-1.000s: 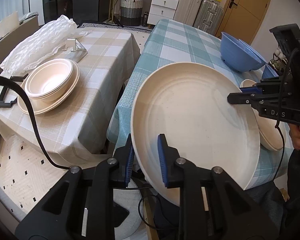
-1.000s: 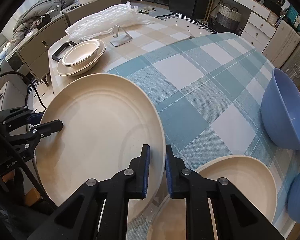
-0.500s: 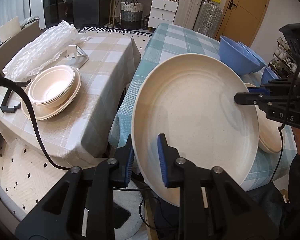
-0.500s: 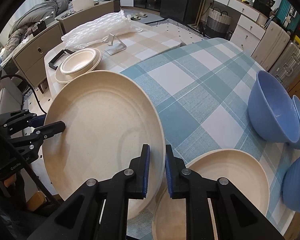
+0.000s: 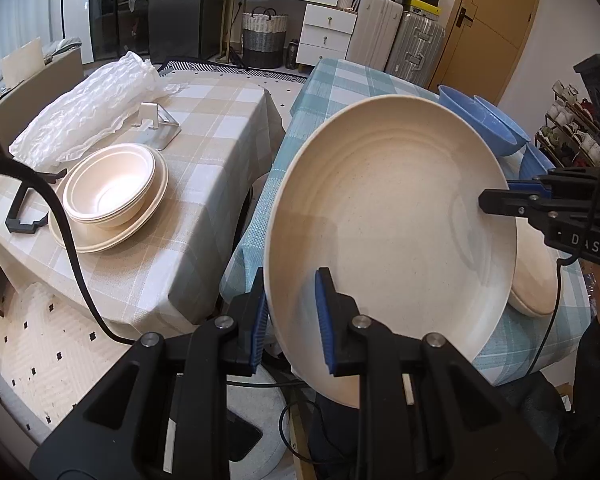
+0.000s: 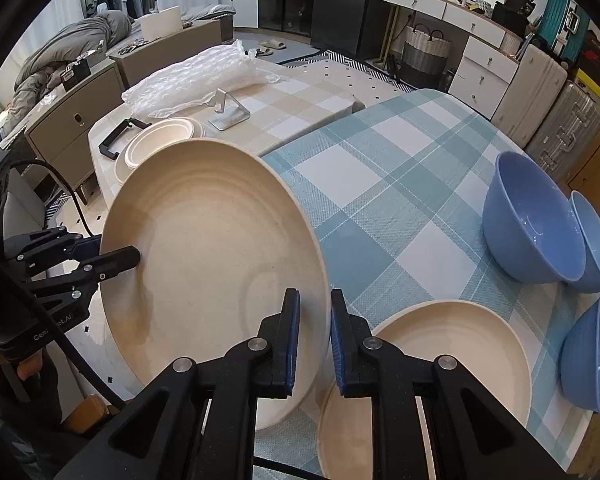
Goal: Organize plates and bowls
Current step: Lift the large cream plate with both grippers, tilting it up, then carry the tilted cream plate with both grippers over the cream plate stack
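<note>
Cream plate (image 5: 388, 232), large, speckled, faint rings inside, held tilted in the air over the near edge of the blue checked table (image 6: 400, 208). Left gripper (image 5: 292, 312) clamped on its near rim, right gripper (image 6: 312, 336) clamped on the opposite rim, blue pads either side. Second cream plate (image 6: 452, 344) lies flat on that table just beyond the right jaws. Right view only: three blue bowls (image 6: 536, 224) clustered at the table's right side. Left view shows more clearly: cream bowls (image 5: 108, 188) stacked on a plate on the beige checked table (image 5: 204, 184), bubble wrap (image 5: 88, 104) behind.
</note>
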A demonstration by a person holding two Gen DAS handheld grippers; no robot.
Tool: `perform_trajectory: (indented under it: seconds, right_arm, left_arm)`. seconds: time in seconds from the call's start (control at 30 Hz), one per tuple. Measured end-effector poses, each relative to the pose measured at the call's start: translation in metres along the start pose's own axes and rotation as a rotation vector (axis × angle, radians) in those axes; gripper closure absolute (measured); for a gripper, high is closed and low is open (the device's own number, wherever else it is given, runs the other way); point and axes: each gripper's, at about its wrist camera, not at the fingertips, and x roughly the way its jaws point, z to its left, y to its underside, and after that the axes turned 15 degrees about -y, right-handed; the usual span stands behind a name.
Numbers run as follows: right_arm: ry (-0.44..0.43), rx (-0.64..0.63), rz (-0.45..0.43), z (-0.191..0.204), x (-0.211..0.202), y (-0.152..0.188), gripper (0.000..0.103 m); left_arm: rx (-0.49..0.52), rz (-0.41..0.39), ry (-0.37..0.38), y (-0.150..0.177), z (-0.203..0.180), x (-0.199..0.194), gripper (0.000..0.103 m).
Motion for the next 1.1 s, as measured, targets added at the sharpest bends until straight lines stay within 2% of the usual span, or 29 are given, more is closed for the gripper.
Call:
perform_trajectory:
  seconds: [0.5,1.1]
  right_arm:
    - [-0.009,0.052,-0.086,-0.002,-0.032,0.021,0.088]
    - [0.025,0.081,-0.185,-0.001,-0.084,0.041,0.088]
  left_arm:
    - [0.034,-0.042,0.009,-0.006,-0.019,-0.021,0.085]
    - [0.075,-0.124,0.039,-0.019,-0.044,-0.070,0.085]
